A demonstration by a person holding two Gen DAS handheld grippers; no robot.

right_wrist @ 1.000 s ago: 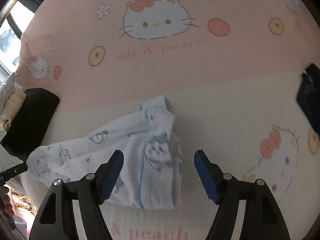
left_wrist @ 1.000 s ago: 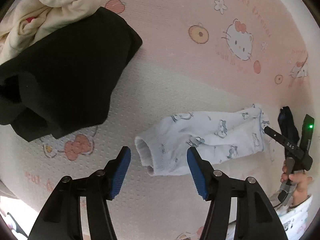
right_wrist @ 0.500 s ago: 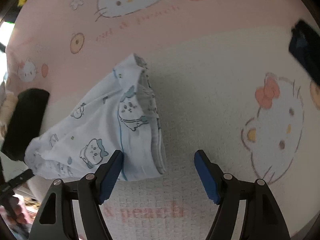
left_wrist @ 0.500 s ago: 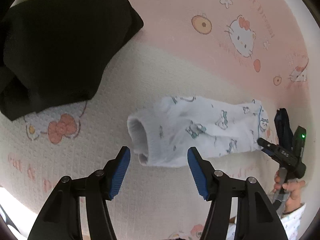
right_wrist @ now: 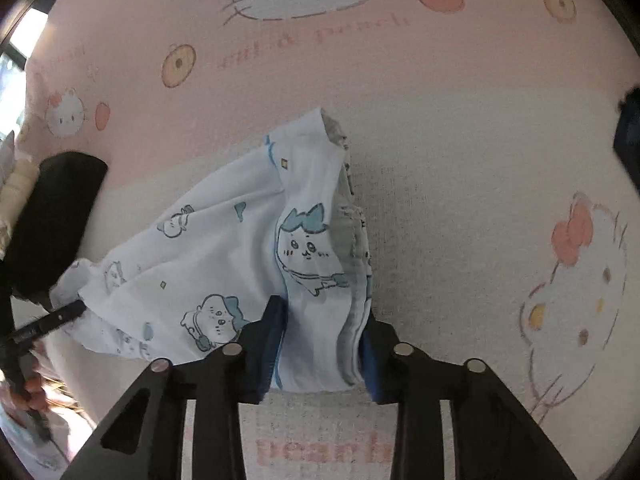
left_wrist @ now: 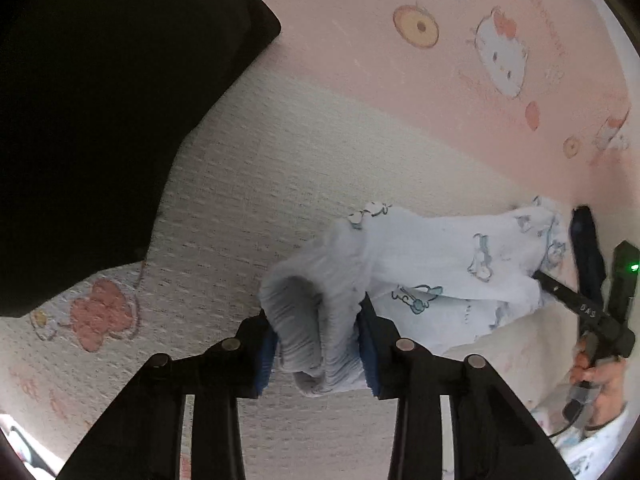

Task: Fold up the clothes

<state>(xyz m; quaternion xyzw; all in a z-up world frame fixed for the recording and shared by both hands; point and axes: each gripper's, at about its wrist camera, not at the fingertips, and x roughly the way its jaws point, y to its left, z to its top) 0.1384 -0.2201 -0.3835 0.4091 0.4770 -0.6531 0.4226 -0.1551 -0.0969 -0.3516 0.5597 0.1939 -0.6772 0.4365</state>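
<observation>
Bed sheet (left_wrist: pixel 304 184): pink and cream, printed with cartoon cats; it carries every garment.
Black garment (left_wrist: pixel 100 100): lies at the upper left of the left wrist view, apart from the white piece.
White printed garment (right_wrist: pixel 224 256): stretched on the sheet between both claws.
Left claw (left_wrist: pixel 318 344): its jaws have just been closing and now pinch the garment's ribbed cuff end.
Right claw (right_wrist: pixel 322 354): its jaws have just been closing and now clamp the opposite, hemmed end.

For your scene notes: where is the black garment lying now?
In the left wrist view, the black garment fills the upper left, on the pink and cream blanket, apart from the pale printed garment at lower right.
</observation>
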